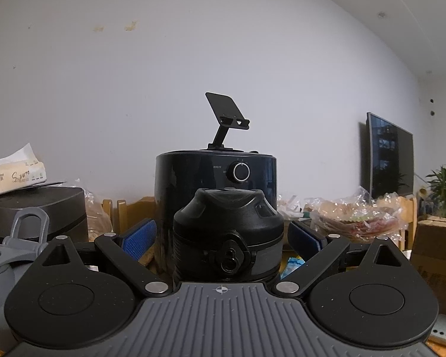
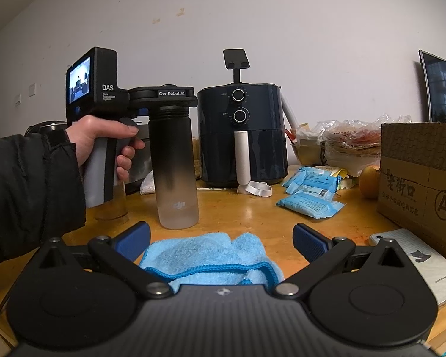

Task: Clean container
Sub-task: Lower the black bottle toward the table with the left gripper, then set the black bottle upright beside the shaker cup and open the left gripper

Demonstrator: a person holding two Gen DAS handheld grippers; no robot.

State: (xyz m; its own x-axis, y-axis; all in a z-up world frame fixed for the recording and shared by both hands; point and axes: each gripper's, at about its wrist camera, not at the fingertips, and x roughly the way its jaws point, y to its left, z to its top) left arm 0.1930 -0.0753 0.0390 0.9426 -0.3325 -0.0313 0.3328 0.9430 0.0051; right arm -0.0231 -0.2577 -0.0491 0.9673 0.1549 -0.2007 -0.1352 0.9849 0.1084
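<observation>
left gripper [image 1: 223,235] wide around bottle [image 2: 175,163] lid (contact unclear) | right gripper [image 2: 221,245] open over cloth [image 2: 205,255] | air fryer [image 2: 242,136] behind

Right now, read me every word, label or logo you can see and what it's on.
"DAS": left hand-held gripper body.
"GenRobot.AI": same gripper's front.
"dji" logo: bottle base.
"S.pure": tissue box.
Circled "A": cardboard box; its Chinese characters I can't read reliably.
Air fryer dial marks, blue packets: too small.
</observation>
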